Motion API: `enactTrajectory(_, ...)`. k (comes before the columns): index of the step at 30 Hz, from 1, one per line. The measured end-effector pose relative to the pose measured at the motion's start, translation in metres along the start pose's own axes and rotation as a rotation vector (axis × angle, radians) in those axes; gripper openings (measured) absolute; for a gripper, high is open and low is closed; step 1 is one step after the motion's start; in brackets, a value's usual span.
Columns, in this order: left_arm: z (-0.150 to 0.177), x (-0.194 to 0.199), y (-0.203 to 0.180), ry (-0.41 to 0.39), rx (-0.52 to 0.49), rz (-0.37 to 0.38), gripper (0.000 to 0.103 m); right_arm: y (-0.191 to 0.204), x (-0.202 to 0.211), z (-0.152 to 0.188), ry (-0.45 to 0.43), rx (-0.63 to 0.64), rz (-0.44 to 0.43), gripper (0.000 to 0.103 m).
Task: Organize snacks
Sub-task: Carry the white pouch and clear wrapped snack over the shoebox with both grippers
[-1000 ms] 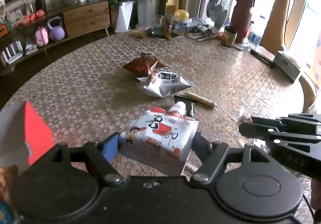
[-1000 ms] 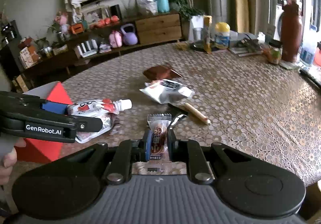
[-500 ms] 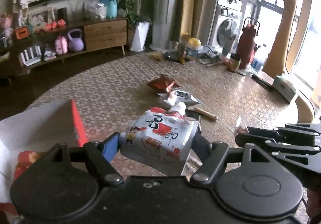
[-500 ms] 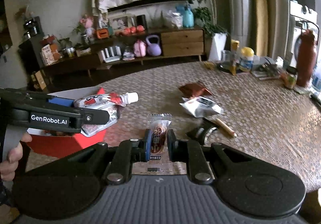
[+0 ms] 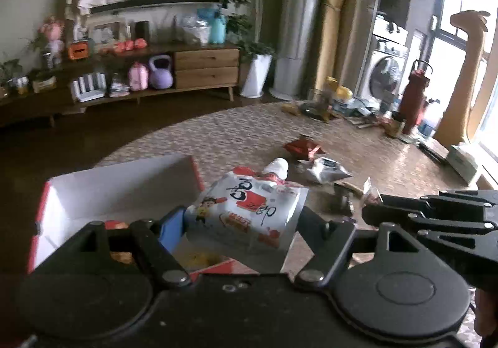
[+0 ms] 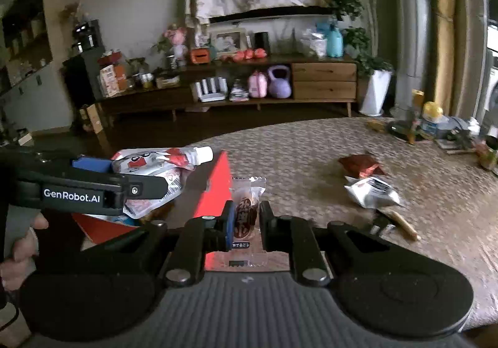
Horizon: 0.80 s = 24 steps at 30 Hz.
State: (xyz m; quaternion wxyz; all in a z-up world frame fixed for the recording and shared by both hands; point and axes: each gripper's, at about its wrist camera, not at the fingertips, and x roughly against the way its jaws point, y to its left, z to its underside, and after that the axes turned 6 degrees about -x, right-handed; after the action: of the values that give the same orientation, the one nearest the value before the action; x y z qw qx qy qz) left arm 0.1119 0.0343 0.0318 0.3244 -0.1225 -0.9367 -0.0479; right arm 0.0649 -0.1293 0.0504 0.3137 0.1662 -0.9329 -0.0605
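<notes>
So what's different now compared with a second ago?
Both grippers have lifted and swung toward the red box. The left gripper now holds the pouch over its opening; the right gripper with the candy is beside it. Nothing was grabbed or released. The packets on the table stayed put.

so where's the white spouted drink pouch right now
In the left wrist view the pouch is held in the left gripper, just above the near right corner of the red box.
</notes>
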Motion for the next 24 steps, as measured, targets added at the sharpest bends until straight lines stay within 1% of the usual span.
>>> enactTrajectory(6, 0.006, 0.014, 0.031, -0.008, 0.034, -0.058, 0.075, 0.037, -0.019, -0.006, 0.013, 0.043, -0.045, 0.016)
enactTrajectory(14, 0.017, 0.024, 0.076, -0.005, 0.078, -0.130, 0.075, 0.076, -0.047, -0.012, 0.040, 0.087, -0.081, 0.016)
enactTrajectory(24, 0.028, 0.014, 0.127, 0.034, 0.124, -0.213, 0.075, 0.101, -0.093, -0.009, 0.101, 0.113, -0.090, 0.016)
